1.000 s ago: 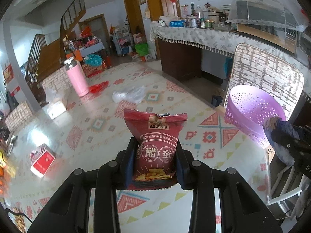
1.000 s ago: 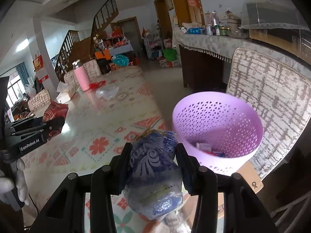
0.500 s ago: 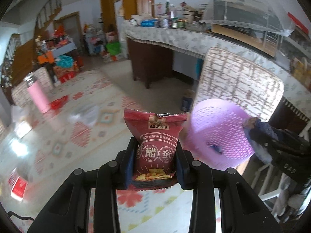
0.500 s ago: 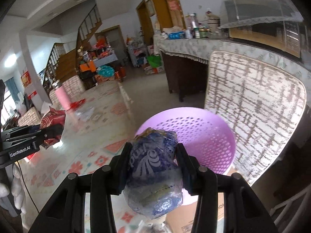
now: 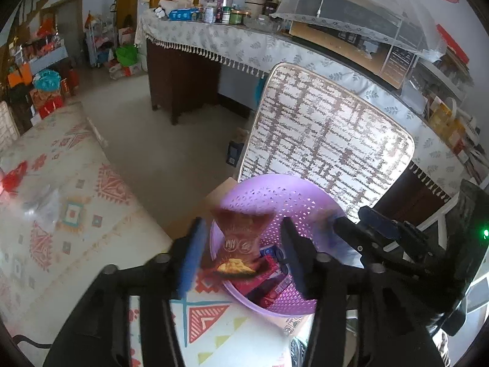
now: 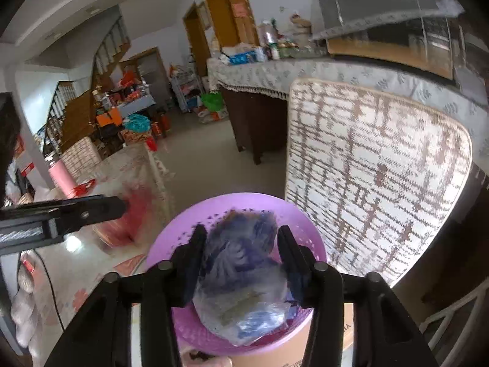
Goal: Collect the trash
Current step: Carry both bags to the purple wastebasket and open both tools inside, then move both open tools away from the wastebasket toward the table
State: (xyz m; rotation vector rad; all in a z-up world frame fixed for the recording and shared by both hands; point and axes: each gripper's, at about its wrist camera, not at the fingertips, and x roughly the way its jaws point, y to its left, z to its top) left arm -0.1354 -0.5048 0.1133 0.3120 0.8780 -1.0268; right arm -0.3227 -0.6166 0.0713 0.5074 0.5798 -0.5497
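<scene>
A purple perforated basket (image 5: pixel 275 192) sits on a cardboard box beside the table; it also shows in the right wrist view (image 6: pixel 244 202). My left gripper (image 5: pixel 241 247) is open over the basket's near rim, and the red snack bag (image 5: pixel 240 244) hangs loose and blurred between its fingers, above other wrappers in the basket. My right gripper (image 6: pixel 240 260) is over the basket with its jaws spread; the blue-and-clear plastic bag (image 6: pixel 244 278) is blurred between the fingers. The right gripper also shows in the left wrist view (image 5: pixel 397 244).
A chair with a woven patterned back (image 5: pixel 330 134) stands behind the basket. A long counter with a tasselled cloth (image 5: pixel 214 39) runs behind it. A patterned table (image 5: pixel 61 202) with a clear plastic bag (image 5: pixel 42 205) lies to the left. A pink bottle (image 6: pixel 62 174) stands far left.
Both grippers moved over the purple basket. The left gripper opened and let go of the red snack bag. The right gripper's jaws have spread a little around the blue bag.
</scene>
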